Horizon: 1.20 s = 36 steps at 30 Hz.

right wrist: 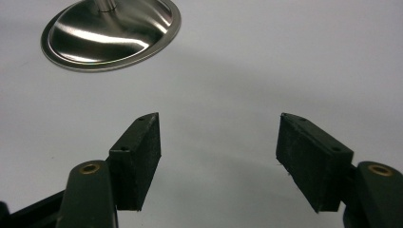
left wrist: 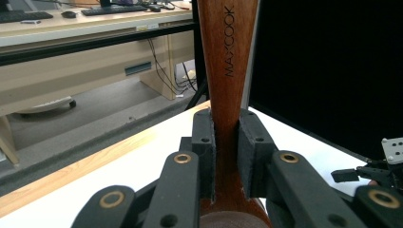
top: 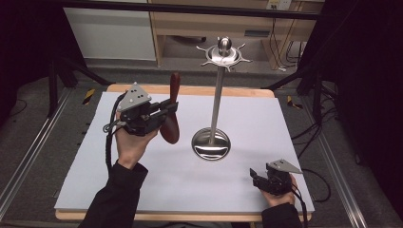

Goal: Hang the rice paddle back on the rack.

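Note:
A dark wooden spoon [top: 171, 127] stands upright in the air over the left of the white tabletop [top: 266, 123], handle up and bowl down. My left gripper [top: 166, 112] is shut on its neck, just above the bowl. In the left gripper view the two pads [left wrist: 204, 142] press on the handle [left wrist: 228, 57], marked MAXCOOK. A shiny metal stand [top: 217, 95] with a round base [top: 211, 144] and a hooked top ring [top: 224, 53] rises at the table's middle. My right gripper [top: 255, 174] rests low near the front right, open, with nothing between its pads [right wrist: 138, 152]; the stand's base [right wrist: 111, 31] lies ahead of it.
The white sheet covers a wooden table whose edge [top: 190, 89] shows at the back. Beyond it are a wooden shelf unit [top: 199, 28] and dark curtains on both sides. Cables lie on the floor at the right [top: 313, 128]. A desk [left wrist: 71, 28] with a keyboard stands behind.

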Each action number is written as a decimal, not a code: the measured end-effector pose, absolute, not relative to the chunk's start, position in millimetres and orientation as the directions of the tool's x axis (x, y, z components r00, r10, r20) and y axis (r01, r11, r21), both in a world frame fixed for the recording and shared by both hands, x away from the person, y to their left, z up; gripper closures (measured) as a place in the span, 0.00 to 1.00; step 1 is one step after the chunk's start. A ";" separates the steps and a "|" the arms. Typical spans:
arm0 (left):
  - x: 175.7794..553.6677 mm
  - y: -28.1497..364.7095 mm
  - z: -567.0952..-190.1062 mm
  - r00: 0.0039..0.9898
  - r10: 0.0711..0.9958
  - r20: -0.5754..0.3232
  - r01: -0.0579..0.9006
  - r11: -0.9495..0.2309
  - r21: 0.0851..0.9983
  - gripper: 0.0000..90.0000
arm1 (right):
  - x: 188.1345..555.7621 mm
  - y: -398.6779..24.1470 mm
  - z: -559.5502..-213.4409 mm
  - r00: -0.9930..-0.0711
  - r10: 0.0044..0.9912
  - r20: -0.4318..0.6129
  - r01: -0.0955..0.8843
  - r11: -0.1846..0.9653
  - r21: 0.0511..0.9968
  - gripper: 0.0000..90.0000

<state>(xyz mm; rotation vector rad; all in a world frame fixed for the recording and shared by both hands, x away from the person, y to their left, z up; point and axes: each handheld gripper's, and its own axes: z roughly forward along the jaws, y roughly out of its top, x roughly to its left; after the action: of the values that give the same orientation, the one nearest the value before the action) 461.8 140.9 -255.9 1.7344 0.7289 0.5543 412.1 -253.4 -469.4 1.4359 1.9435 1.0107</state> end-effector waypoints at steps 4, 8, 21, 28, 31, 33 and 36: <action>464.3 138.0 -252.8 0.707 0.708 0.005 0.191 -0.197 0.962 0.87 | 412.3 -253.6 -469.4 -0.307 0.951 0.024 0.566 0.162 0.808 0.35; 466.3 135.0 -248.3 0.711 0.703 0.011 0.177 -0.193 0.965 0.87 | 412.3 -253.6 -469.3 -0.306 0.952 0.026 0.567 0.160 0.808 0.35; 471.3 125.2 -235.5 0.717 0.697 0.013 0.171 -0.194 0.966 0.87 | 412.6 -253.9 -469.1 -0.306 0.952 0.027 0.566 0.159 0.809 0.35; 473.1 118.7 -229.2 0.720 0.693 0.022 0.164 -0.202 0.966 0.87 | 412.6 -254.1 -468.8 -0.308 0.951 0.032 0.566 0.156 0.809 0.35; 475.6 116.1 -226.6 0.721 0.692 0.036 0.150 -0.207 0.967 0.87 | 412.9 -254.3 -469.0 -0.308 0.951 0.028 0.565 0.159 0.810 0.35; 475.2 113.7 -225.9 0.724 0.690 0.024 0.164 -0.207 0.965 0.87 | 412.7 -254.2 -468.7 -0.308 0.951 0.034 0.567 0.155 0.809 0.35; 476.2 111.5 -225.2 0.726 0.687 0.026 0.163 -0.209 0.964 0.87 | 412.8 -254.5 -468.8 -0.308 0.951 0.030 0.565 0.157 0.810 0.35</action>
<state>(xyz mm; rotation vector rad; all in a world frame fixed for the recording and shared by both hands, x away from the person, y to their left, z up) 476.2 111.5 -225.2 1.7479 0.6762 0.5518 412.8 -254.5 -468.8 1.4361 1.9419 1.0201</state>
